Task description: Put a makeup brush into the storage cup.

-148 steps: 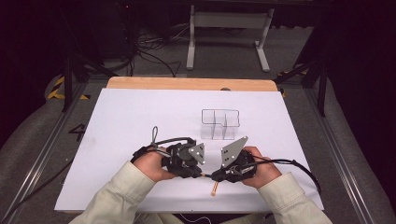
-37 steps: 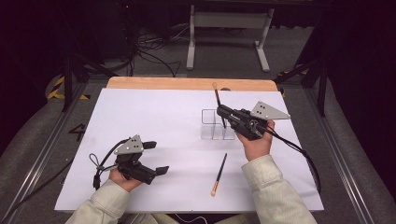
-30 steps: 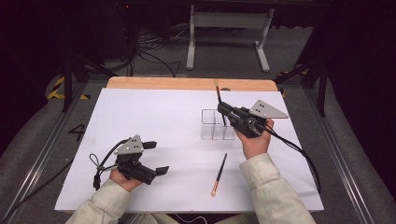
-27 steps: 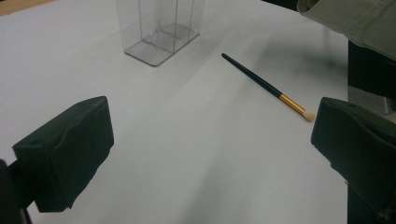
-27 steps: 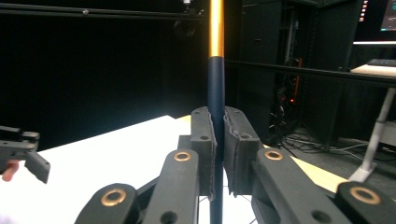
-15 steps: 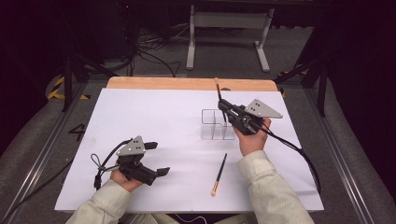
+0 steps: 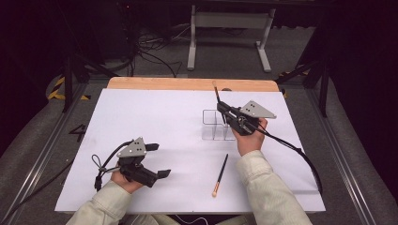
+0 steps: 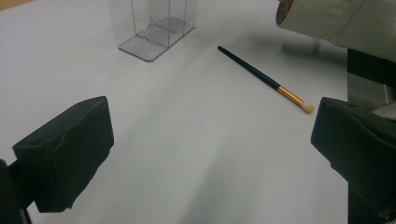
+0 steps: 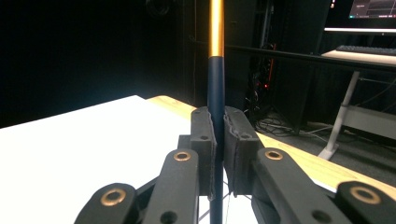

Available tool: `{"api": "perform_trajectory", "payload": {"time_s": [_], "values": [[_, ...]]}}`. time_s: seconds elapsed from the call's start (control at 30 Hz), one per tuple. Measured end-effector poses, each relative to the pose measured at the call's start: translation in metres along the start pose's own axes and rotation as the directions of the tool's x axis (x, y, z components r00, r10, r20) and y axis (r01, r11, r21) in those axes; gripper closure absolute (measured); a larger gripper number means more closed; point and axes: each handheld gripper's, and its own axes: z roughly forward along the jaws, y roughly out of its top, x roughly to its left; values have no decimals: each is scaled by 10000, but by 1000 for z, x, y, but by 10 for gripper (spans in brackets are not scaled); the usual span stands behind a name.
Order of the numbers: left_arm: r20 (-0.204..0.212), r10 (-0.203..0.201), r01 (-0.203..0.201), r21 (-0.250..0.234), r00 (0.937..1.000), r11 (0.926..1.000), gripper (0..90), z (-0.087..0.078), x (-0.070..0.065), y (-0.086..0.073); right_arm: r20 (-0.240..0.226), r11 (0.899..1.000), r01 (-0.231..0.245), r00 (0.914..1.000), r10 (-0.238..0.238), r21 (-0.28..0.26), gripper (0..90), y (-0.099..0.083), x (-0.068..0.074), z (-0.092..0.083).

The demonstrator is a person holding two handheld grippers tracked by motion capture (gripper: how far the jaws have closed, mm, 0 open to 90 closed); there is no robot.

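Note:
A dark-handled brush (image 7: 216, 92) with a gold ferrule stands upright, bristle end up, and my right gripper (image 7: 221, 109) is shut on it directly over the clear divided organizer (image 7: 215, 126). In the right gripper view the pads (image 9: 206, 149) clamp the brush's handle (image 9: 215, 84). A second brush (image 7: 219, 174) lies flat on the white sheet in front of the organizer. My left gripper (image 7: 158, 160) rests open on the sheet at the front left. In its own view the left gripper (image 8: 212, 149) has nothing between its jaws, with the lying brush (image 8: 261, 79) and the organizer (image 8: 152, 25) beyond.
The white sheet (image 7: 155, 117) covers a table with a wooden back edge (image 7: 187, 83). The right arm's sleeve (image 7: 263, 187) and a trailing cable (image 7: 300, 154) cross the right side. A metal stand (image 7: 230, 28) and cables lie on the floor behind.
Earlier both grippers met at the front middle. Over the last second the right gripper has sunk a little toward the organizer with the brush. The left gripper has stayed put.

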Motion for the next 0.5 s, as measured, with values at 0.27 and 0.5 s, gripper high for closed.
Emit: {"api": "perform_trajectory", "payload": {"time_s": [0.27, 0.5], "values": [[29, 36, -36, 37, 10000, 10000, 0, 0, 0, 0, 3, 9990, -396, 9992, 396, 209, 834, -10, -5, 3], [45, 40, -40, 52, 10000, 10000, 0, 1, 0, 0, 43, 9957, -859, 9963, 858, 344, 834, -20, -12, 1]]}}
